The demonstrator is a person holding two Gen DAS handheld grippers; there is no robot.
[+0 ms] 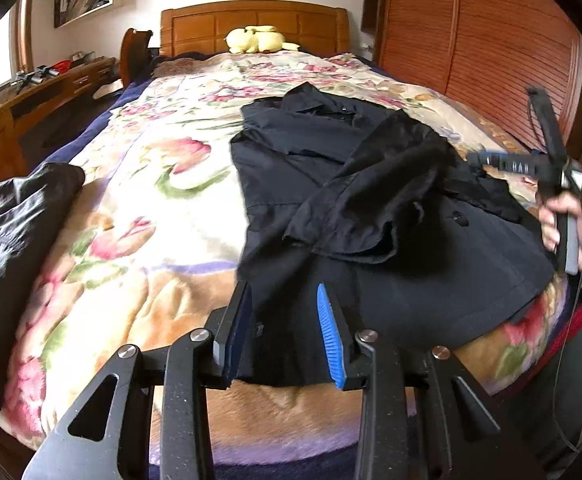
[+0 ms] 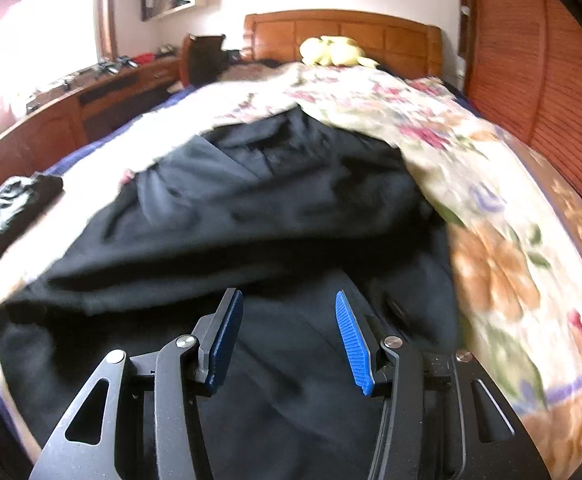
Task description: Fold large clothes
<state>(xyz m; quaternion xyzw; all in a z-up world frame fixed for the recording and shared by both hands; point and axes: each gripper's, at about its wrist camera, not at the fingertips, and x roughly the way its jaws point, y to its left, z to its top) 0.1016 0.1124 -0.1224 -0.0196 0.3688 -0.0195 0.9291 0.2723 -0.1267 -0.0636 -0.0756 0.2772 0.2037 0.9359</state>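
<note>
a black coat (image 1: 331,168) lies mid-frame on a floral blanket (image 1: 163,168), one sleeve (image 1: 371,196) crossed over its front; the hem at the lower frame looks unfolded, so most folds likely remain. the left gripper (image 1: 287,320) has jaws apart around the hem, pads not pressing. the right gripper (image 2: 287,328) hangs apart over the cloth, empty. only the left view shows the hand (image 1: 571,224) at right; the right view is blurred.

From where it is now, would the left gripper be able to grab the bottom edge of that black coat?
Probably yes. The left gripper stands open right over the near hem of the black coat, cloth showing between its pads. Nothing lies in between, and the right gripper is off to the side.
</note>
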